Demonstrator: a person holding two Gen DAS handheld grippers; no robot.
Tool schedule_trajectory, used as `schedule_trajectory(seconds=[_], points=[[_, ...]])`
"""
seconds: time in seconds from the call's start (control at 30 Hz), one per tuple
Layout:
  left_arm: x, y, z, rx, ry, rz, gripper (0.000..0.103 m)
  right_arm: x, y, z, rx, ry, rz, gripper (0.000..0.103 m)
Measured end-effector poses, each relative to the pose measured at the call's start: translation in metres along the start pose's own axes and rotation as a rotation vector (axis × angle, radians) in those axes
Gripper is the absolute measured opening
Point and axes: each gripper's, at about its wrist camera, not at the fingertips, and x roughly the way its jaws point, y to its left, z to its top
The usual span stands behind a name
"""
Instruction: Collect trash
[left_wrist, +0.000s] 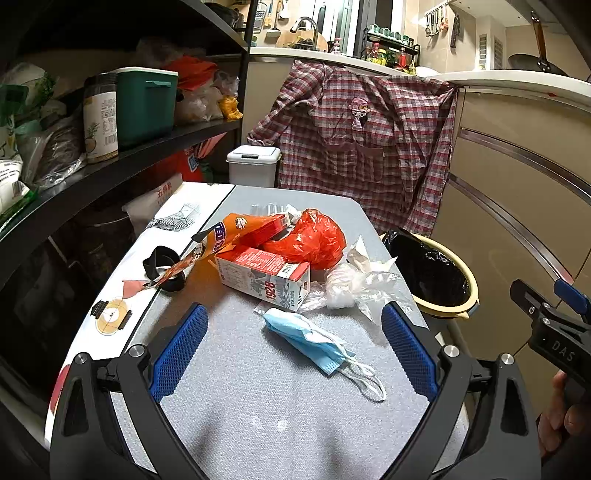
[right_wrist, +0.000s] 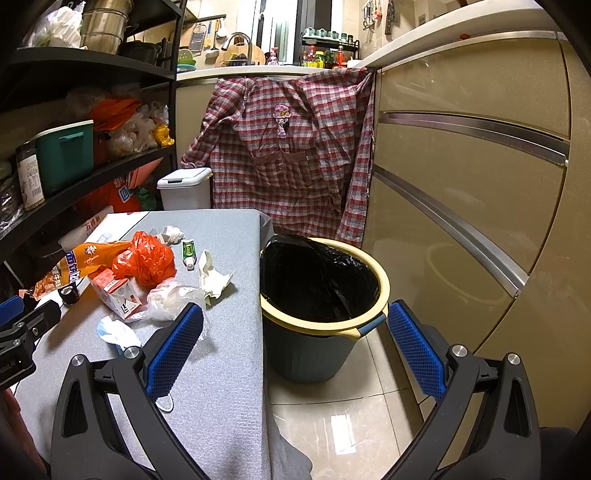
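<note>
- My left gripper (left_wrist: 291, 339) spread wide, empty, low over grey table (left_wrist: 258, 406); blue face mask (left_wrist: 310, 338) lies between its fingers.
- Milk carton (left_wrist: 266, 277), orange bag (left_wrist: 314, 240), crumpled plastic (left_wrist: 351, 284) heaped just behind mask.
- My right gripper (right_wrist: 295, 343) wide, empty, facing black-lined bin (right_wrist: 321, 280) beside table edge.

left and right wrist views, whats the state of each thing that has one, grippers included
left gripper: open, empty
right gripper: open, empty
face mask: crumpled on the table
milk carton: lying on its side
trash bin: uncovered, black liner
white lidded bin: closed
</note>
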Motion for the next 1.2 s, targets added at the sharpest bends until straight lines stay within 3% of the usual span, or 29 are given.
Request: schedule_trajectory(seconds=[0.17, 0.27, 0.43, 0.6, 0.8, 0.97, 1.1, 1.2], points=[[-0.01, -0.008, 0.007, 0.036, -0.037, 0.016, 0.084, -0.001, -0.001, 0.005, 0.021, 0.009, 0.028, 0.098], [-0.017, -0.008, 0.019, 0.041, -0.054, 0.003, 0.069, -0.002, -0.002, 0.011, 0.047, 0.006, 0.054, 0.098], [-0.028, -0.004, 0.05, 0.059, -0.08, -0.035, 0.069, -0.001, 0.004, 0.028, 0.032, -0.004, 0.107, 0.097], [-0.021, 0.012, 0.096, 0.071, -0.062, -0.074, 0.067, 0.001, 0.003, 0.058, 0.068, -0.025, 0.169, 0.074], [0.018, 0.026, 0.136, 0.171, -0.049, -0.061, 0.062, 0.023, 0.019, 0.101, 0.026, -0.043, 0.289, 0.057], [0.06, 0.055, 0.136, 0.137, 0.025, -0.042, 0.053, 0.068, 0.041, 0.105, -0.042, 0.042, 0.401, 0.044], [0.098, 0.073, 0.12, 0.068, 0.203, -0.027, 0.051, 0.105, 0.05, 0.072, -0.041, 0.146, 0.431, 0.044], [0.107, 0.079, 0.115, 0.066, 0.223, -0.022, 0.051, 0.129, 0.062, 0.05, -0.041, 0.245, 0.44, 0.046]])
